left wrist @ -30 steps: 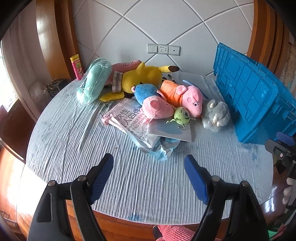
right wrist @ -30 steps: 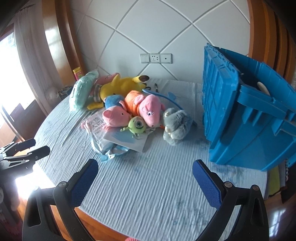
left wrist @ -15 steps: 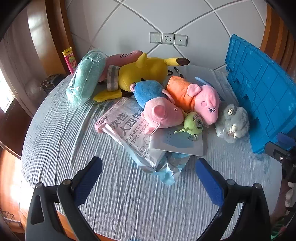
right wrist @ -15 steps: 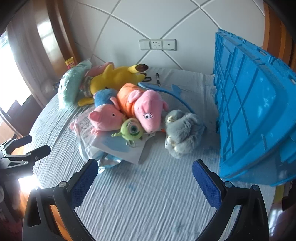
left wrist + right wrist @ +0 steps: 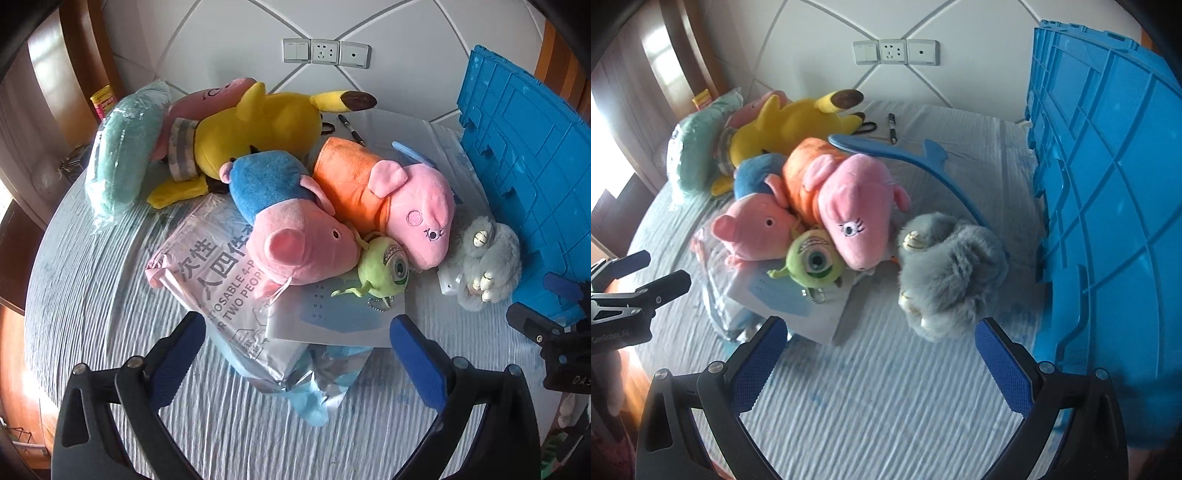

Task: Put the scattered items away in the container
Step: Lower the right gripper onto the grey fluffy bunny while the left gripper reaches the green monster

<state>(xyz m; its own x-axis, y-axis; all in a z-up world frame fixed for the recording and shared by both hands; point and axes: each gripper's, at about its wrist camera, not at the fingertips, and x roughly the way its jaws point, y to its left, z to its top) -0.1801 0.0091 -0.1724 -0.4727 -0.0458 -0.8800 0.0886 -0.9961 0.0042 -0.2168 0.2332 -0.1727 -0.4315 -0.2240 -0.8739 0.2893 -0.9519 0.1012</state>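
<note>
Two grippers hang with jaws spread wide and empty: the left gripper [image 5: 297, 338], its jaws just opened, frames a foil packet [image 5: 236, 314] at lower centre, the right gripper [image 5: 879, 341] bare tablecloth [image 5: 886, 398]. Plush toys crowd mid-frame; the blue container [image 5: 1108, 206] fills the right edge.

Blue crate [image 5: 1108, 206] on the right, ribbed all over. The surface [image 5: 110, 295] wears a pale blue-white crinkled cover. Yellow plush [image 5: 258, 129] with a brown-tipped ear, next to a mint-green bundle [image 5: 122, 155]. One pink pig [image 5: 295, 243] in blue, the other pink pig [image 5: 406, 203] in orange. Lime-green one-eyed toy [image 5: 384, 266], fluffy grey plush [image 5: 945, 266]. Silver packet [image 5: 221, 288] with dark lettering. Black tongs [image 5: 297, 365] with blue pads.
</note>
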